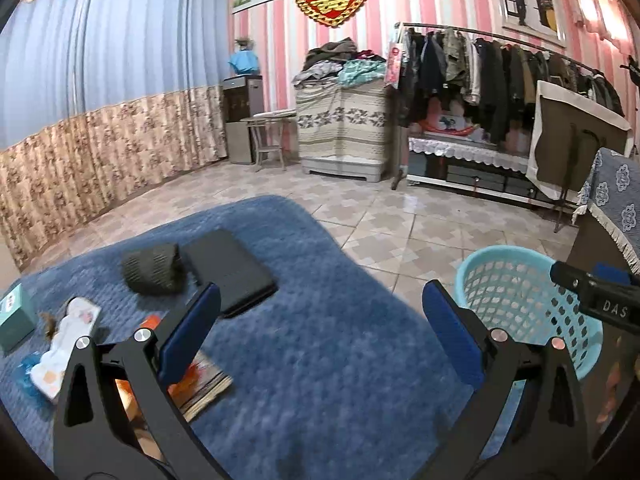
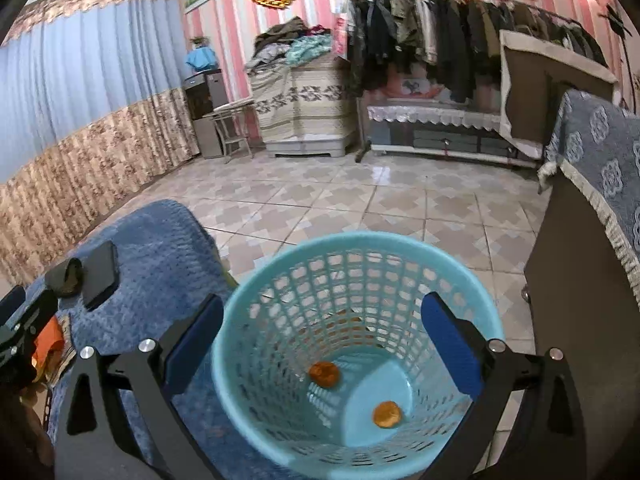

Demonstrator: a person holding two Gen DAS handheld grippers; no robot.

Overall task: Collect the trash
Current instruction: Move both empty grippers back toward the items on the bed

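Trash is what this is about, and 2 orange pieces of it (image 2: 324,374) already sit on the bottom of the turquoise basket (image 2: 280,280), well apart from each other, one near the middle and one toward the near wall. The right claw (image 2: 322,344) hangs directly over the basket's mouth with its blue pads spread about as wide as the rim and nothing between them, the posture you would expect over a bin for letting go rather than reaching in. The basket stands on the tiled floor (image 2: 360,208) just beside the edge of the blue bed cover (image 1: 320,340), close enough that anything lifted off the bed has only a short trip. Over on the left, the left claw (image 1: 320,320) is also wide open and empty, aimed across the cover toward what is left: a white printed wrapper (image 1: 68,344) beside a small teal box (image 1: 14,316), with orange packaging (image 1: 188,380) showing behind the left finger. The dark folded cloth (image 1: 154,268) and the black flat case (image 1: 228,268) touching it look like belongings, not rubbish. My read: the wrapper is next, so the left claw needs to swing left and drop.
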